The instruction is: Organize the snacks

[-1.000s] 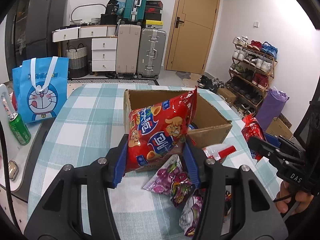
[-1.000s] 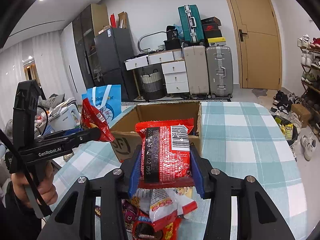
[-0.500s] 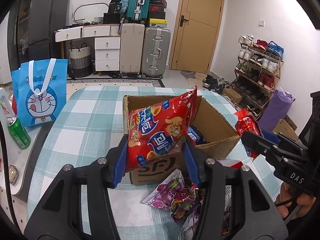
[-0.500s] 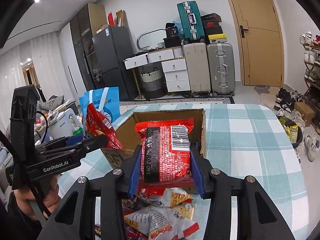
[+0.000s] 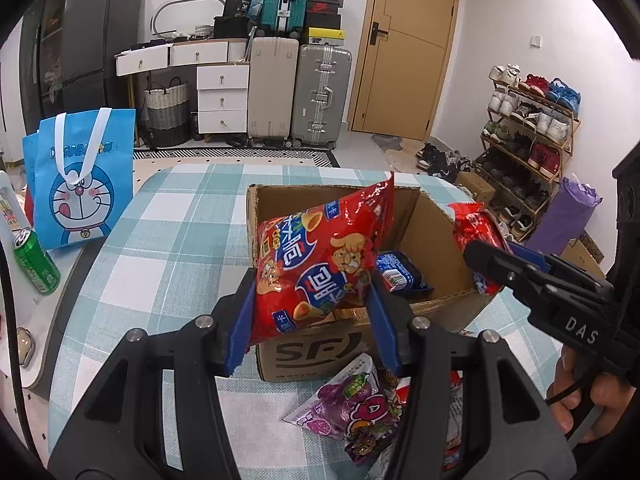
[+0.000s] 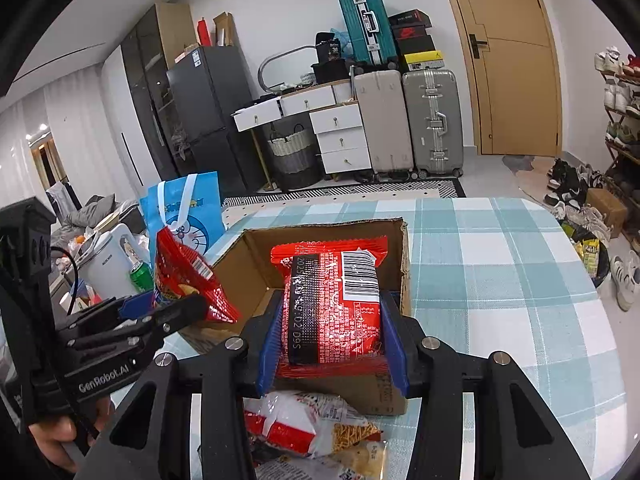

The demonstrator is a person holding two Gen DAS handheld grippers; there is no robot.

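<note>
Nearest the cardboard box (image 5: 424, 236) on its front side, loose snack packets (image 5: 352, 412) are lying on the checked desk (image 5: 160, 248), one of them touching the box's front wall. The left gripper (image 5: 312, 308) is clamping a red chip bag (image 5: 320, 264) and holding it tilted over the box's front left corner. The right gripper (image 6: 332, 340) is squeezing a red noodle packet (image 6: 332, 304), barcode side up, over the box's front edge. Inside the box, a blue packet (image 5: 396, 272) is resting on the bottom. Left of the box, past the desk's edge, a blue cartoon bag (image 5: 80, 176) is standing behind a green can (image 5: 34, 264).
</note>
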